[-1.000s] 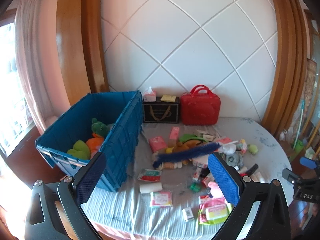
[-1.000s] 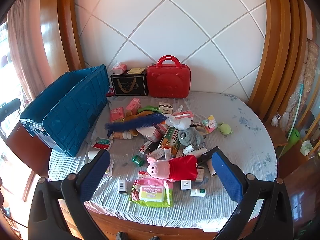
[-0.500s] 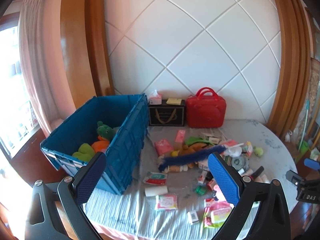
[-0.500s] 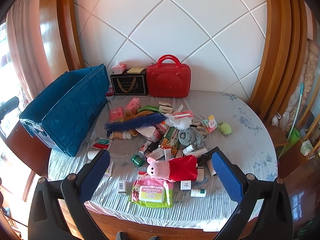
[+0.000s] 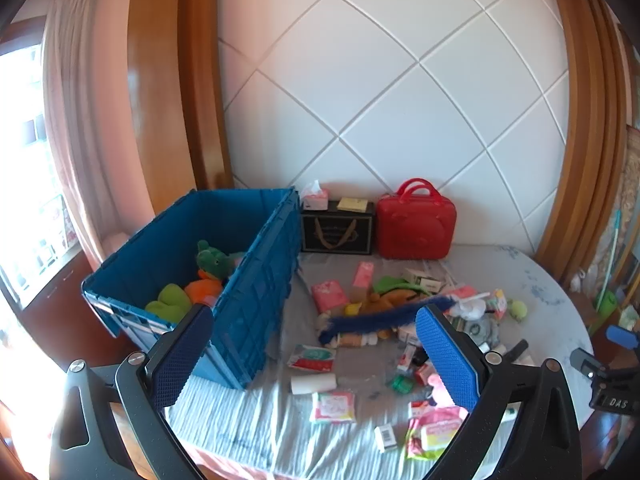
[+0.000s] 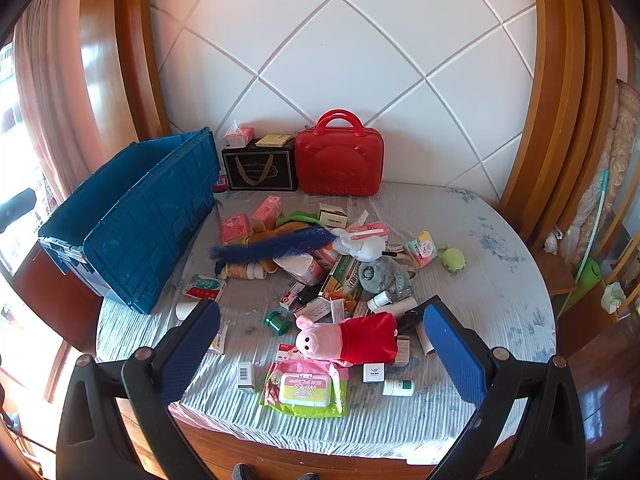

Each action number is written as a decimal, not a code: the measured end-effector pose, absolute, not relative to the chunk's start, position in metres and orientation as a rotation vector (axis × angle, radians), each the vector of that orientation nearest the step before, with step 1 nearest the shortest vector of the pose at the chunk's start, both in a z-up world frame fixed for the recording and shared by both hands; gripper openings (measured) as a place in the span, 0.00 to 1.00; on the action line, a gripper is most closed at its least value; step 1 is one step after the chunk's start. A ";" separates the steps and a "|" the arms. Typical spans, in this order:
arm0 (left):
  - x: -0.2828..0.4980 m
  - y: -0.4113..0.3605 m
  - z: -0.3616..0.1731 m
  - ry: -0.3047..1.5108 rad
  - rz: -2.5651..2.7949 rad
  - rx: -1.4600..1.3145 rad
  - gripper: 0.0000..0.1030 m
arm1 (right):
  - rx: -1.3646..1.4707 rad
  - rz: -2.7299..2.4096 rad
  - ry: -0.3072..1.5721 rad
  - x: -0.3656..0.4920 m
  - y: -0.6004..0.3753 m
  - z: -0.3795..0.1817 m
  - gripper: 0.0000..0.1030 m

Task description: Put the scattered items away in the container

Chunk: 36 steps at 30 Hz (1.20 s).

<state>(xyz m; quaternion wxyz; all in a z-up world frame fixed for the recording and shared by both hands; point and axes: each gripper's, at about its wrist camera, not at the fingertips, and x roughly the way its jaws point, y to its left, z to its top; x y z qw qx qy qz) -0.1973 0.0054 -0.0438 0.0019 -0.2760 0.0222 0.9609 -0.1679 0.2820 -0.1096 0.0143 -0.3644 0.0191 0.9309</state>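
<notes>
step: between picks, both hovering
left tool (image 5: 316, 354): wide, empty
right tool (image 6: 320, 344): wide, empty
next: drop onto pig plush (image 6: 348, 338), near blue crate (image 6: 132, 216)

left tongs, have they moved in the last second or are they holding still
Yes. The left tongs have pulled back and tilted up: the blue crate and red case now sit lower and smaller in their view, with more wall above.
</notes>
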 end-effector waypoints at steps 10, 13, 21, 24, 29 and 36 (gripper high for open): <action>-0.198 0.002 -0.046 0.074 3.022 -0.866 1.00 | -1.131 2.900 0.061 -0.169 0.278 -0.110 1.00; -0.199 0.000 -0.046 0.076 3.022 -0.867 1.00 | -1.131 2.899 0.061 -0.169 0.275 -0.110 1.00; -0.199 -0.003 -0.046 0.076 3.022 -0.873 1.00 | -1.134 2.899 0.059 -0.171 0.272 -0.111 1.00; -0.199 -0.003 -0.046 0.074 3.023 -0.873 1.00 | -1.134 2.899 0.059 -0.171 0.271 -0.111 1.00; -0.200 -0.002 -0.046 0.079 3.020 -0.879 1.00 | -1.136 2.900 0.058 -0.171 0.269 -0.112 1.00; -0.201 0.000 -0.047 0.077 3.020 -0.879 1.00 | -1.136 2.902 0.051 -0.172 0.267 -0.112 1.00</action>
